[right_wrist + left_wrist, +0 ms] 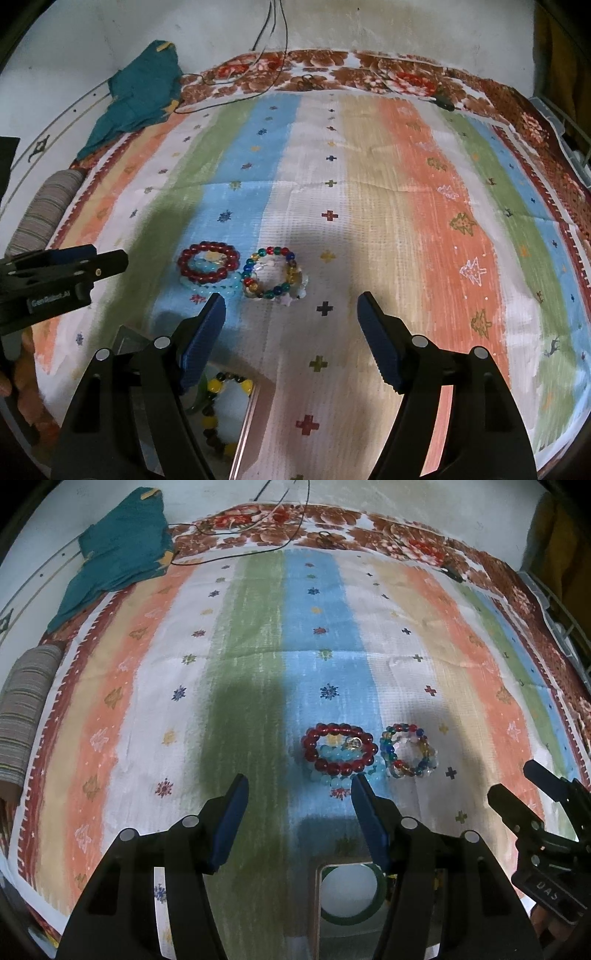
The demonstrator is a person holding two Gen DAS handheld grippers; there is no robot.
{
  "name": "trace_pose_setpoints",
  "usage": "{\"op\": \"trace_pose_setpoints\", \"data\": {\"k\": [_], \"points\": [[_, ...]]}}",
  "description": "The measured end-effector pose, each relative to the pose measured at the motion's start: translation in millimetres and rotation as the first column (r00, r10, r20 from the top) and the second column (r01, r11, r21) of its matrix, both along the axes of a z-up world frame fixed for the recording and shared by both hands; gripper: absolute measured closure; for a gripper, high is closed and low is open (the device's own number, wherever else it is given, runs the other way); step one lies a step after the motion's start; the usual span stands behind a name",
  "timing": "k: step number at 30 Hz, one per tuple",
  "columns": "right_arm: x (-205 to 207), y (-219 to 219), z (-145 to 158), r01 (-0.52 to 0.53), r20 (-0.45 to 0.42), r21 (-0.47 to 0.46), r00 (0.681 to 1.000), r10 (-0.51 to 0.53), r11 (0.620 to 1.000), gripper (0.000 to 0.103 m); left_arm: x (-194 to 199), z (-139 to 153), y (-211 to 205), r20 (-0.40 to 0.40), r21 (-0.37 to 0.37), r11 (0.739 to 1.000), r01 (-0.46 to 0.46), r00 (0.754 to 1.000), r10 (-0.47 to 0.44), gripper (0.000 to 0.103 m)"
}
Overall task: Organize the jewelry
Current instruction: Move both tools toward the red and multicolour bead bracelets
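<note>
Nearest the left wrist camera, a shallow wooden-rimmed tray [317, 904] is seen under the left gripper [299, 786], with a green bangle [351, 917] lying on its pale floor. The left gripper is spread wide and nothing is held between its blue pads [229, 823]. Just beyond its right fingertip, a dark red bead bracelet [340, 748] is laid on the blue stripe of a striped cloth [258, 635], overlapping a pale blue bead bracelet [341, 777] that shows beneath its near edge. A small metal ring or charm is seen inside the red loop, though what it is cannot be told. Just beside these, to the right and touching or nearly so, a multicoloured glass bead bracelet [409, 750] is laid with a clear bead bracelet under it. In the right wrist view, the right gripper [291, 301] is likewise held wide and empty above the cloth, the multicoloured bracelet lying just ahead between its fingertips. Below its left finger the tray is seen again, with a yellow and dark bead bracelet [218, 402] resting in it beside the green bangle. At the far left corner of the cloth a teal garment [122, 550] is bunched, a striped grey roll [26, 705] is laid along the left edge, and thin dark cables [258, 539] are trailed across the floral border at the back.
</note>
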State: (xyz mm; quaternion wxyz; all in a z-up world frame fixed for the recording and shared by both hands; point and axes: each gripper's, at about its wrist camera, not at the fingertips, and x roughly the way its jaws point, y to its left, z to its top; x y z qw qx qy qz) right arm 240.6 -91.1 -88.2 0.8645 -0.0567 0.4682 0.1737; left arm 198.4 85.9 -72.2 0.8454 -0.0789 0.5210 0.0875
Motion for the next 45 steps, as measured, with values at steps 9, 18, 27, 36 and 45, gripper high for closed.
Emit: {"op": "trace_pose_setpoints", "data": {"k": [9, 18, 27, 36, 45], "points": [[15, 4, -8, -0.002, -0.021, -0.019, 1.000, 0.002, 1.000, 0.029, 16, -11, -4, -0.019, 0.009, 1.000, 0.018, 1.000, -0.018, 0.045], [25, 9, -18, -0.009, -0.043, -0.029, 0.999, 0.008, 1.000, 0.029, 26, -16, 4, -0.030, -0.013, 1.000, 0.011, 0.999, -0.011, 0.045], [36, 16, -29, -0.018, -0.060, -0.046, 0.998, 0.015, 0.999, 0.029, 39, -27, 8, -0.056, -0.010, 1.000, 0.014, 0.998, -0.014, 0.045], [48, 18, -39, -0.013, -0.073, -0.063, 0.997, 0.008, 0.998, 0.029, 54, -45, 8, -0.101, 0.003, 0.999, 0.041, 0.994, -0.041, 0.045], [62, 23, -48, -0.003, -0.093, -0.062, 0.996, -0.003, 0.998, 0.029, 64, -58, 8, -0.125, -0.008, 0.998, 0.057, 0.990, -0.057, 0.045]]}}
